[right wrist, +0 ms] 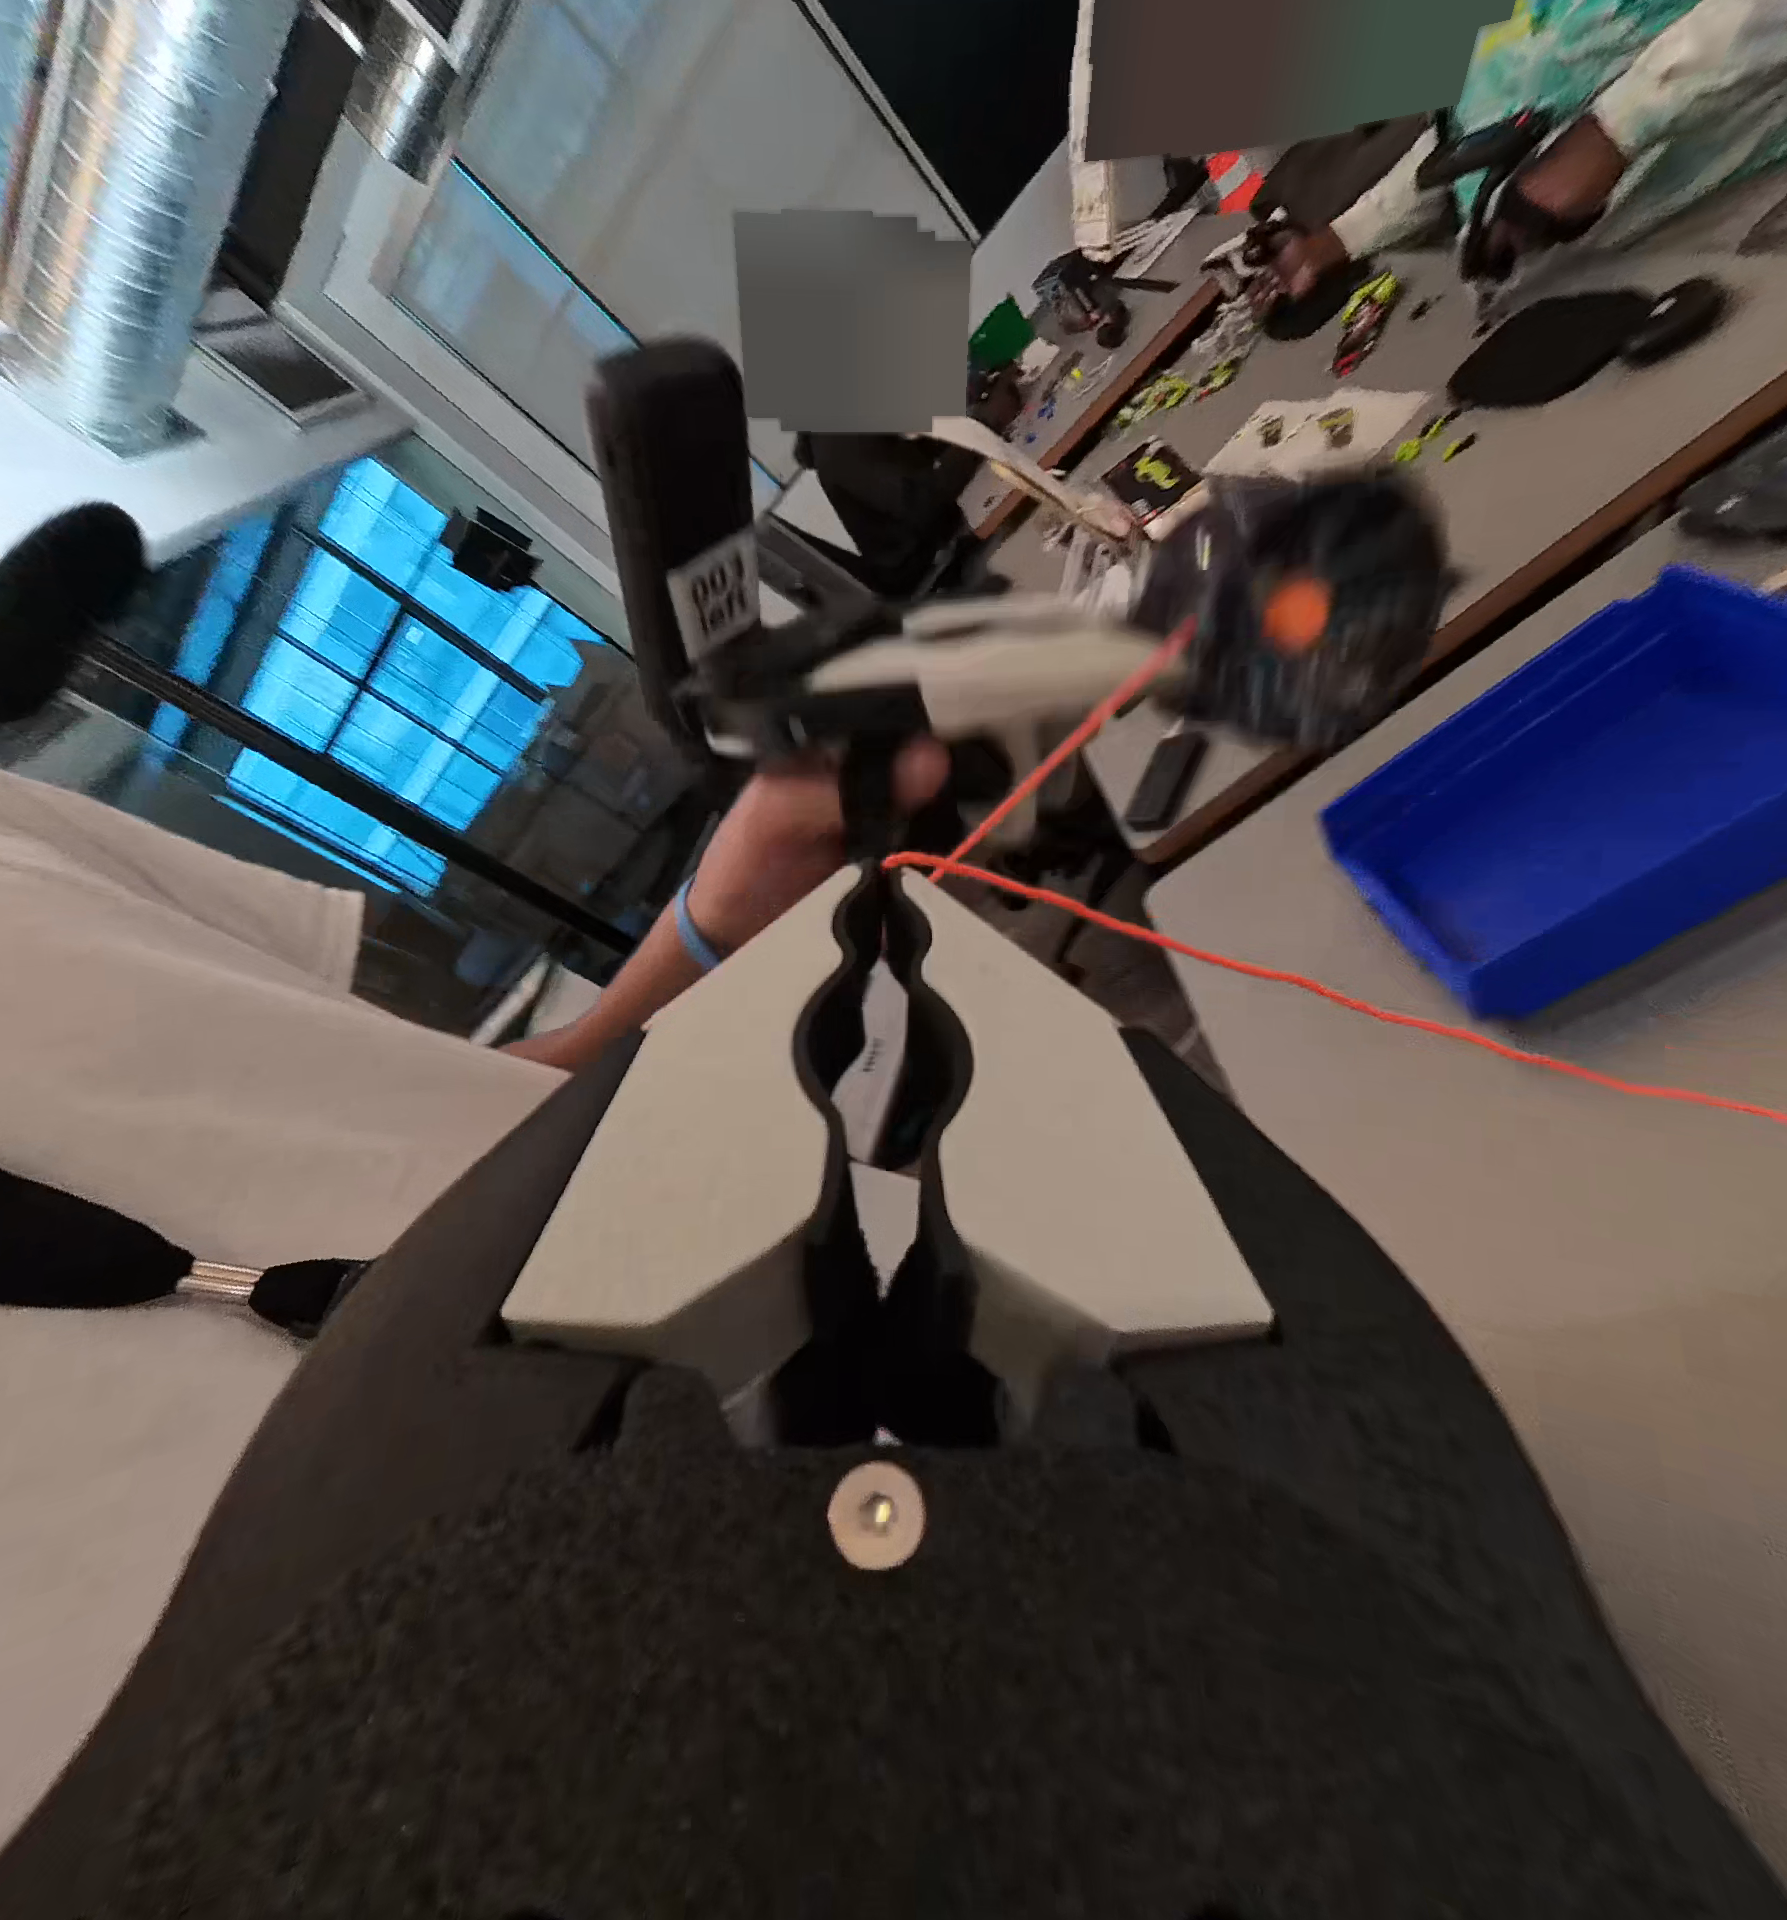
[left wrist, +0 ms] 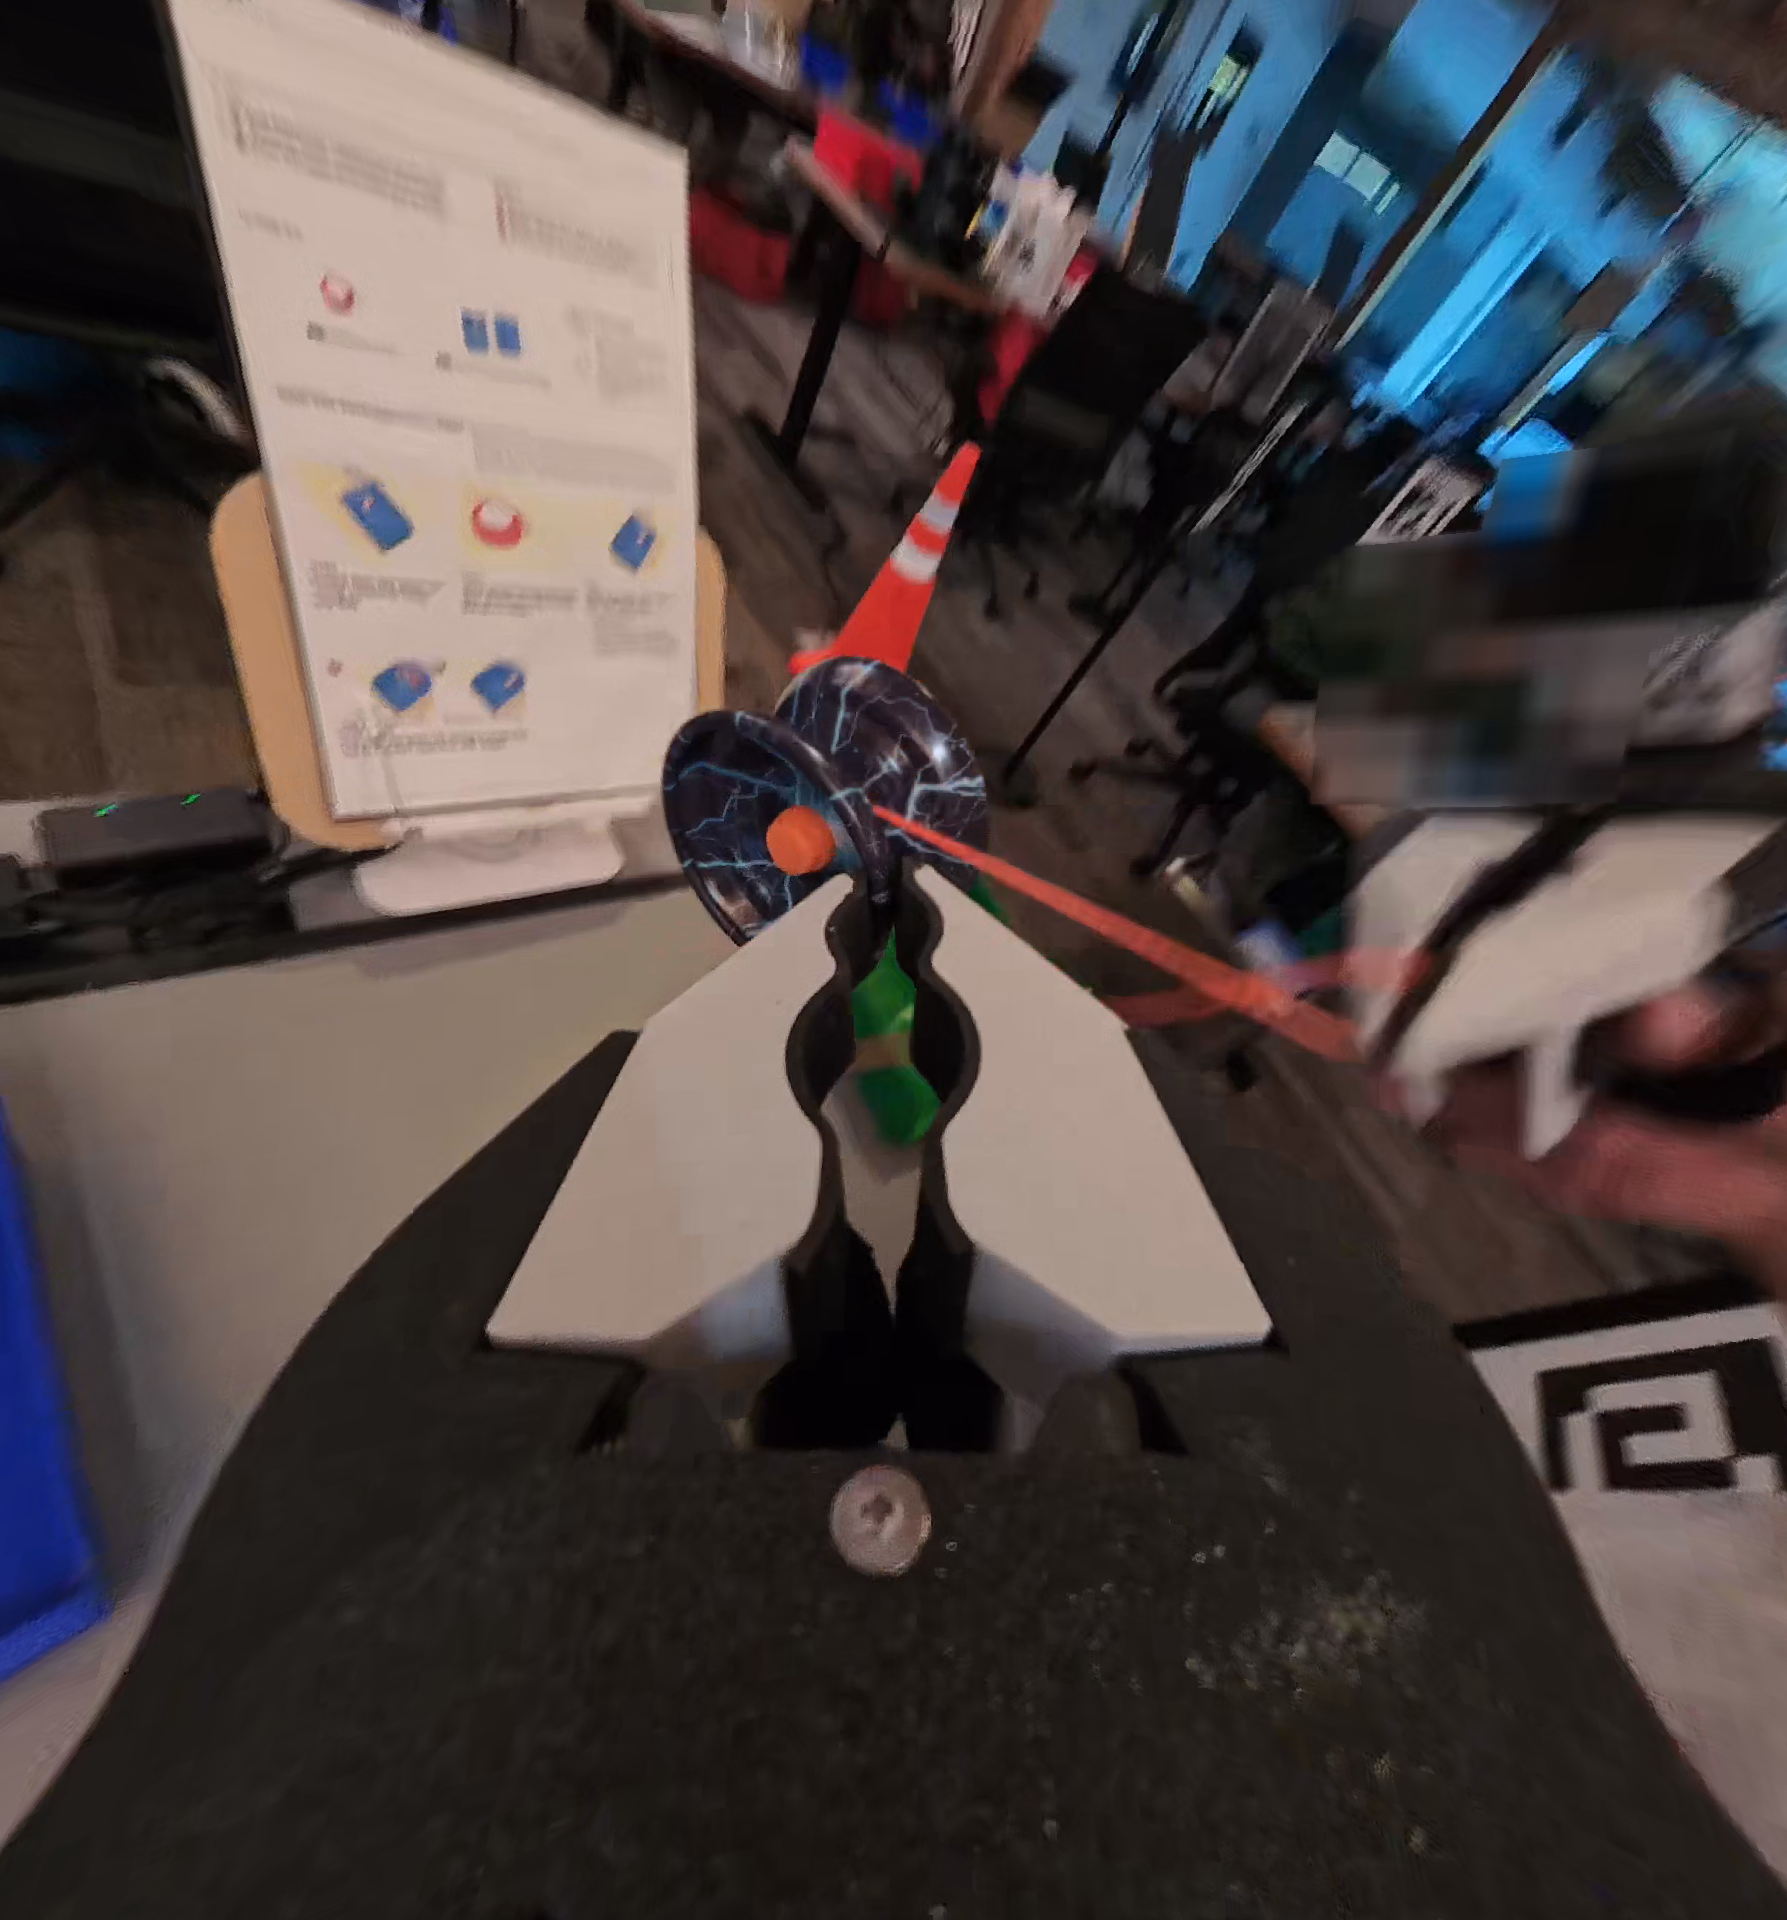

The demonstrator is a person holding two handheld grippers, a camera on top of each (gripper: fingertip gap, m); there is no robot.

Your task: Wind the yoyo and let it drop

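My left gripper (left wrist: 881, 894) clamps one marbled yoyo (left wrist: 827, 790) by its rim at the fingertips; my right gripper (right wrist: 884, 878) pinches its one orange string (right wrist: 1388, 1013). To wind well, I should keep the string taut and feed it squarely into the yoyo's groove.

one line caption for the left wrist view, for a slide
Left gripper pinches the rim of the dark lightning-patterned yoyo while its orange string runs to the right gripper.
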